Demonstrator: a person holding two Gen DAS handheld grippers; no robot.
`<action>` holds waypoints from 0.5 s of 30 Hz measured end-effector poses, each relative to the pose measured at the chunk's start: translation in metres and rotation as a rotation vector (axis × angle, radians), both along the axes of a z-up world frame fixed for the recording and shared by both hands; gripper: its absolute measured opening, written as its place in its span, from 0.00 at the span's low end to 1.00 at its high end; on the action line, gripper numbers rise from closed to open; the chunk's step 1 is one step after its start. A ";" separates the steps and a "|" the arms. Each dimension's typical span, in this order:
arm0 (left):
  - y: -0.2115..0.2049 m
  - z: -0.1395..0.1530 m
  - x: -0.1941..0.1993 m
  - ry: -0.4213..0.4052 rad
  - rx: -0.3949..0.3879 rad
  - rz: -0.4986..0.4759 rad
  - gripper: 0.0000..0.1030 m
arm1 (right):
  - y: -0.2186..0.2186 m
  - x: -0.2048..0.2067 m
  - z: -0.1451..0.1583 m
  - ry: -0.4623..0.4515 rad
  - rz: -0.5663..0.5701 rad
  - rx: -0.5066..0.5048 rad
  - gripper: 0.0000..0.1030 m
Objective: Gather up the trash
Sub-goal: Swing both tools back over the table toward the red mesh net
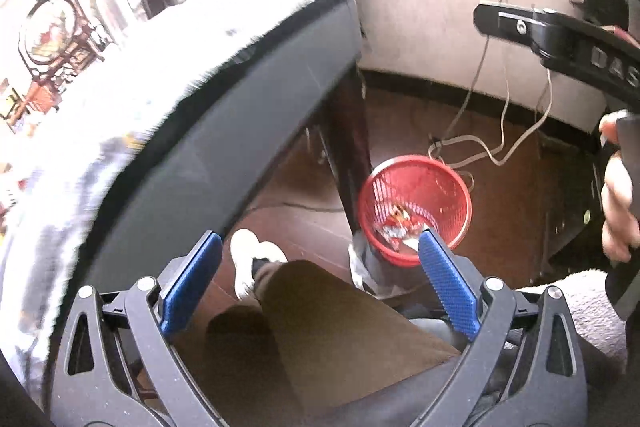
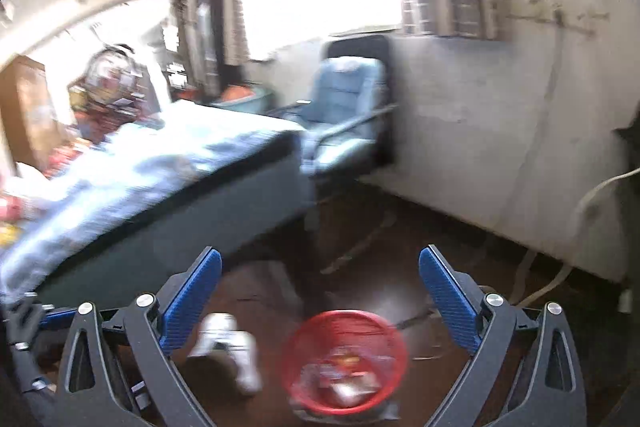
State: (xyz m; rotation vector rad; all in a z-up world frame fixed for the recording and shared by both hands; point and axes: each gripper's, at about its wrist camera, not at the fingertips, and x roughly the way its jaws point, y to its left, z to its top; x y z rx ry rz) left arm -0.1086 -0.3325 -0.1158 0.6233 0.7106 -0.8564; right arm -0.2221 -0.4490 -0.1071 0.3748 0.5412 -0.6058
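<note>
A red mesh waste basket (image 1: 414,205) stands on the dark floor beside the table leg, with wrappers (image 1: 396,225) lying in its bottom. It also shows in the right wrist view (image 2: 346,359), low between the fingers. My left gripper (image 1: 320,247) is open and empty, held above my lap and left of the basket. My right gripper (image 2: 320,263) is open and empty, above the basket. The right gripper's black body (image 1: 560,39) shows at the upper right of the left wrist view.
A table (image 1: 248,131) with a dark edge and a pale cloth fills the left side. Blurred items lie on it (image 2: 60,155). A blue chair (image 2: 344,115) stands by the wall. Cables (image 1: 492,131) trail on the floor. My white shoe (image 1: 250,259) is near the basket.
</note>
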 end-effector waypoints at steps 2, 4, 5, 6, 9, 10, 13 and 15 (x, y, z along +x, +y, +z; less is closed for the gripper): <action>0.013 0.012 -0.001 -0.022 -0.035 0.016 0.93 | 0.004 -0.001 0.012 -0.040 0.030 0.030 0.94; 0.027 0.022 -0.001 -0.047 -0.065 0.039 0.93 | 0.013 -0.001 0.022 -0.060 0.049 0.028 0.94; 0.035 0.028 0.001 -0.062 -0.082 0.058 0.93 | 0.018 -0.001 0.027 -0.073 0.065 0.024 0.94; 0.042 0.033 0.003 -0.070 -0.097 0.076 0.93 | 0.022 -0.001 0.030 -0.080 0.074 0.021 0.94; 0.070 0.047 0.015 -0.082 -0.136 0.139 0.93 | 0.041 0.002 0.039 -0.101 0.113 0.016 0.94; 0.081 0.052 0.020 -0.091 -0.150 0.170 0.93 | 0.044 0.007 0.040 -0.104 0.123 0.016 0.95; 0.112 0.066 0.035 -0.134 -0.184 0.257 0.93 | 0.059 0.012 0.046 -0.103 0.164 0.020 0.95; 0.137 0.077 0.048 -0.159 -0.203 0.319 0.93 | 0.066 0.016 0.045 -0.100 0.184 0.018 0.95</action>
